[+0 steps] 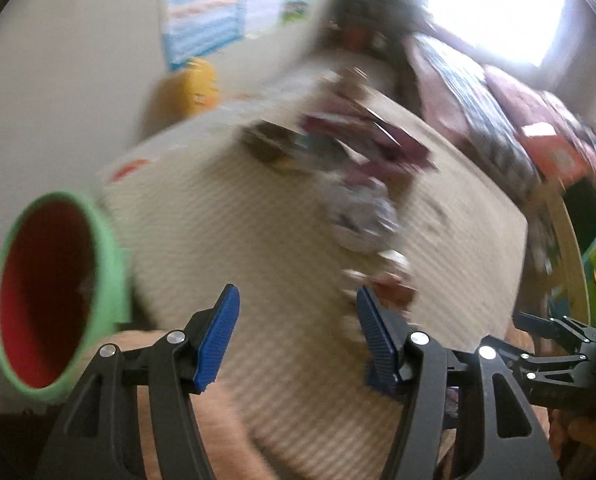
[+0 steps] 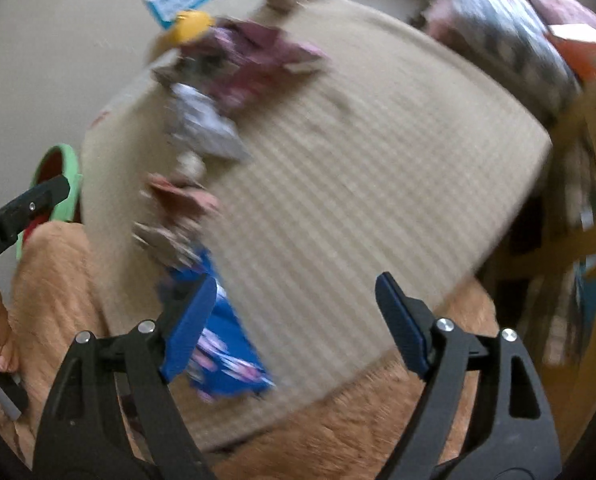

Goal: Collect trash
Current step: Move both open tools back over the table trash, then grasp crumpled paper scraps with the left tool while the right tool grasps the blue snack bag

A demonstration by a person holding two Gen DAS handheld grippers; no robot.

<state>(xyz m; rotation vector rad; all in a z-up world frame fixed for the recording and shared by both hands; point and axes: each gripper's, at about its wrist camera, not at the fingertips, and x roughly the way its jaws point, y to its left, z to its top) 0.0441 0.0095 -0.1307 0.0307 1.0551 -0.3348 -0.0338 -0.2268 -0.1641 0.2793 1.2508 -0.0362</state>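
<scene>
1. We see the left claw (image 1: 298, 300) with its blue pads standing apart and nothing between them, hanging over the near part of a beige ribbed tabletop (image 1: 266, 240).
2. The right claw (image 2: 294, 292) gapes wide, and no thing sits between its pads.
3. In the right wrist view a blue wrapper (image 2: 230, 344) lies on the tabletop's near left edge, just beside and partly behind the right claw's left pad; we cannot tell whether the two touch.
4. Farther along the left side of that view runs a row of crumpled trash: a reddish-brown scrap (image 2: 182, 196), a pale crumpled paper (image 2: 202, 128), and purple wrappers (image 2: 258, 60) at the far end.
5. In the left wrist view the same litter lies ahead of the left claw, well apart from it; the pale crumpled paper (image 1: 362, 216) sits nearest, with the purple wrappers (image 1: 362, 140) beyond.
6. A green-rimmed bin with a red inside (image 1: 50, 296) stands at the left of the tabletop, its mouth facing the left claw.
7. Both views are blurred, so we cannot make out smaller scraps.
</scene>
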